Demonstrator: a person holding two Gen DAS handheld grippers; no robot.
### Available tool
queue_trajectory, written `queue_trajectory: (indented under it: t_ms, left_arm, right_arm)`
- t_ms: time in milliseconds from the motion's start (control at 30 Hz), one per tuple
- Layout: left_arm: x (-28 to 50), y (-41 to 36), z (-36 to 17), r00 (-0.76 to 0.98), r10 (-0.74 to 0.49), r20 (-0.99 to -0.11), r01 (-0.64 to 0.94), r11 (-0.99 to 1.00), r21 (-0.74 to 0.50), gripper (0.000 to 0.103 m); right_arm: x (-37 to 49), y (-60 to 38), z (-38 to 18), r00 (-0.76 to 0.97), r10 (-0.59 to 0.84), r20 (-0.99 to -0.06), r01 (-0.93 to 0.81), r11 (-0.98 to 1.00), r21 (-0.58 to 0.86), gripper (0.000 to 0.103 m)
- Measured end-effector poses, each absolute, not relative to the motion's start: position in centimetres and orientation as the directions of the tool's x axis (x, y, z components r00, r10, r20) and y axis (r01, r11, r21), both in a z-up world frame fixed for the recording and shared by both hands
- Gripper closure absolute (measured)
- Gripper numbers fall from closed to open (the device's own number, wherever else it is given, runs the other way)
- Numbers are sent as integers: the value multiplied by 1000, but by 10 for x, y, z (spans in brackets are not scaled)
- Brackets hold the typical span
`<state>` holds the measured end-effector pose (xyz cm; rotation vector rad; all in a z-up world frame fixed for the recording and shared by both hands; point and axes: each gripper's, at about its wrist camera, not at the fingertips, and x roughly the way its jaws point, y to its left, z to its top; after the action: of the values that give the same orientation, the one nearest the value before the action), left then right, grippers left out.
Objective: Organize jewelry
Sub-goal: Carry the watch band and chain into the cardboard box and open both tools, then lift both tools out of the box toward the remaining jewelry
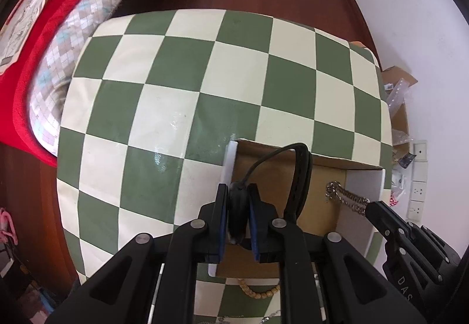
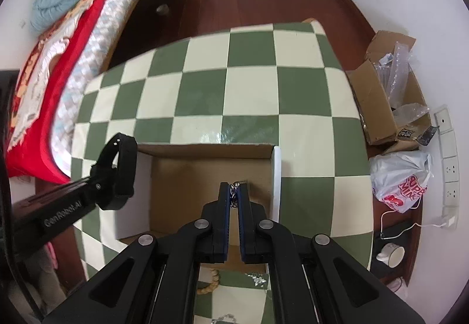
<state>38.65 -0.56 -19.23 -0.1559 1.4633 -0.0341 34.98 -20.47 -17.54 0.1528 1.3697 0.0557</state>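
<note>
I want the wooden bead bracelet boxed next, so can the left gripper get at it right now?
Probably not as things stand. The left gripper is shut on a black strap watch over the open cardboard box, so its jaws are occupied. The wooden bead bracelet lies uncovered on the green-and-cream checkered cloth just below.

Green and cream checked tablecloth [image 1: 181, 83]; brown cardboard box [image 2: 205, 177] with white edges; black watch [image 1: 299, 177]; silver chain [image 1: 346, 198]; red blanket [image 2: 88, 30].

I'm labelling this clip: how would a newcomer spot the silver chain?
Find the checkered table, then the open cardboard box at its near edge. Above the box, the right gripper pinches the silver chain: shiny metal links, unlike the black watch in the left gripper.
</note>
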Motion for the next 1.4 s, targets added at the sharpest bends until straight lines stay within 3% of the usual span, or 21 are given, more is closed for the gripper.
queue_trajectory:
  t_ms: [133, 167, 233, 267, 300, 333, 400, 467, 633, 800, 1400]
  left_arm:
    - [385, -5, -186, 135, -56, -989, -55, 996, -64, 85]
    - [384, -4, -182, 153, -45, -987, -55, 997, -54, 75]
    - [383, 0, -173, 184, -22, -983, -61, 998, -34, 41]
    - [384, 2, -169, 196, -21, -980, -62, 997, -34, 17]
    - [383, 3, -165, 210, -21, -978, -62, 997, -34, 12]
    - [382, 5, -159, 223, -10, -975, -62, 998, -24, 12]
    - [381, 7, -152, 235, 9, -972, -61, 998, -5, 7]
    - [379, 9, -146, 253, 23, -967, -61, 998, 8, 3]
    - [364, 19, -135, 297, 51, -954, -85, 996, 27, 1]
    - [342, 25, -126, 341, 78, -937, -92, 995, 49, 1]
    - [237, 46, -69, 530, 124, -839, -135, 989, 61, 0]
  right_arm:
    - [351, -202, -180, 179, 107, -978, 42, 992, 116, 97]
    - [351, -202, -180, 181, 103, -978, 42, 993, 112, 97]
    - [349, -201, -178, 182, 85, -980, 36, 995, 93, 97]
    - [349, -200, -176, 184, 80, -980, 33, 996, 88, 97]
    - [348, -200, -175, 185, 79, -980, 34, 996, 86, 96]
    - [347, -199, -172, 184, 74, -980, 32, 996, 81, 89]
    - [345, -198, -167, 192, 58, -980, 31, 997, 65, 66]
    - [343, -197, -162, 193, 50, -980, 32, 998, 57, 35]
    - [333, -194, -151, 197, 11, -980, 27, 1000, 16, 12]
    - [316, -193, -144, 225, -12, -974, 44, 999, -2, 2]
    - [237, -183, -84, 413, -81, -907, 67, 996, -58, 0]
